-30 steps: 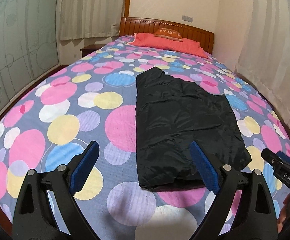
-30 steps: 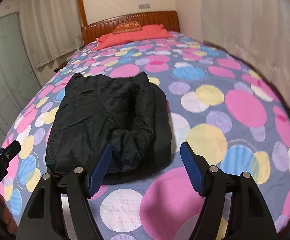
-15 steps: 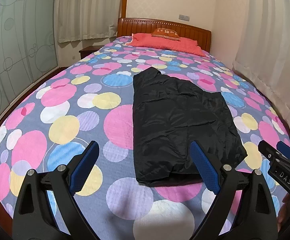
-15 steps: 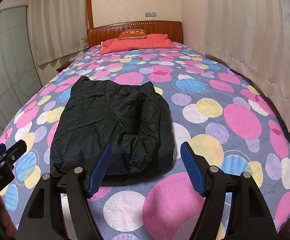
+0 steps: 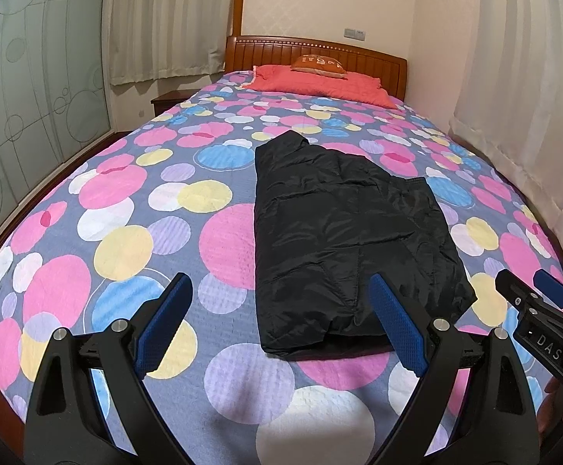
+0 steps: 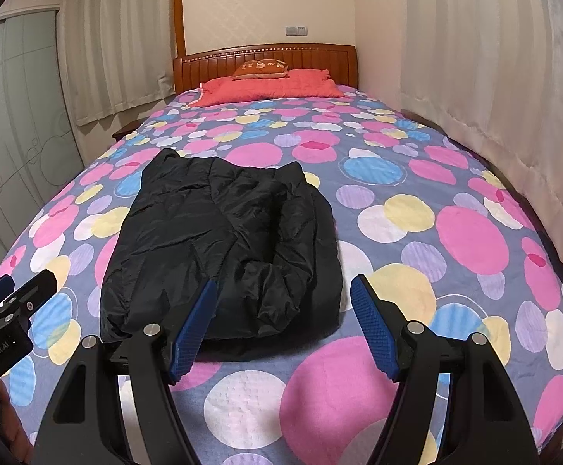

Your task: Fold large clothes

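Where dotted quilt (image 5: 126, 248) spreads, glossy puffy black jacket (image 5: 343, 232), folded oblong

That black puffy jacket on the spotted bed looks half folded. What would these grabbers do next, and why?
Probably lower both open hand-held grippers, left and right, onto the near edge of the black quilted jacket; it lies in a long strip, so one more fold away seems likely.
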Demonstrator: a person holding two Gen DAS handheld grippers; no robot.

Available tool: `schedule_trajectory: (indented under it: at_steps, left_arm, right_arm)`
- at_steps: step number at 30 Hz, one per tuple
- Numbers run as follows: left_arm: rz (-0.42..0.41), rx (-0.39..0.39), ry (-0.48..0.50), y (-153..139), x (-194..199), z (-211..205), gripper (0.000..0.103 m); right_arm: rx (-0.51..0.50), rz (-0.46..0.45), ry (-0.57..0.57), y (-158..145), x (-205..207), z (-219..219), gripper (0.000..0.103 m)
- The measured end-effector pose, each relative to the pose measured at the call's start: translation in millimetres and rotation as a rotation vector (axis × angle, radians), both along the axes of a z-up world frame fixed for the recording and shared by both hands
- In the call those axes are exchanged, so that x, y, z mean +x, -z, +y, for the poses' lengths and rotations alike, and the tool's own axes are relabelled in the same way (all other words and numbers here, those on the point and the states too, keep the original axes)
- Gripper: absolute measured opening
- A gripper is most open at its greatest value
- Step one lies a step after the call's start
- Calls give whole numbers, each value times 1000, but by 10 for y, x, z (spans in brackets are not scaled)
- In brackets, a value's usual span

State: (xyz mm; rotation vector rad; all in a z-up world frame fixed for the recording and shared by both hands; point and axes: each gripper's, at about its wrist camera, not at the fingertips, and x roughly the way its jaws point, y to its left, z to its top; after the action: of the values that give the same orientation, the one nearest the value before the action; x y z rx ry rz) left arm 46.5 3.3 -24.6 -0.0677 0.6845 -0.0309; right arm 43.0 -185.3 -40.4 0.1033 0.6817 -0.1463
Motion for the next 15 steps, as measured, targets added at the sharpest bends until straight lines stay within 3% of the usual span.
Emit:
schedule_trajectory:
  at_steps: [15]
  left_arm:
    - [0, 0, 2, -5, -5, -14, 92]
  right_arm:
    - [0, 2, -3, 4, 1, 16, 71]
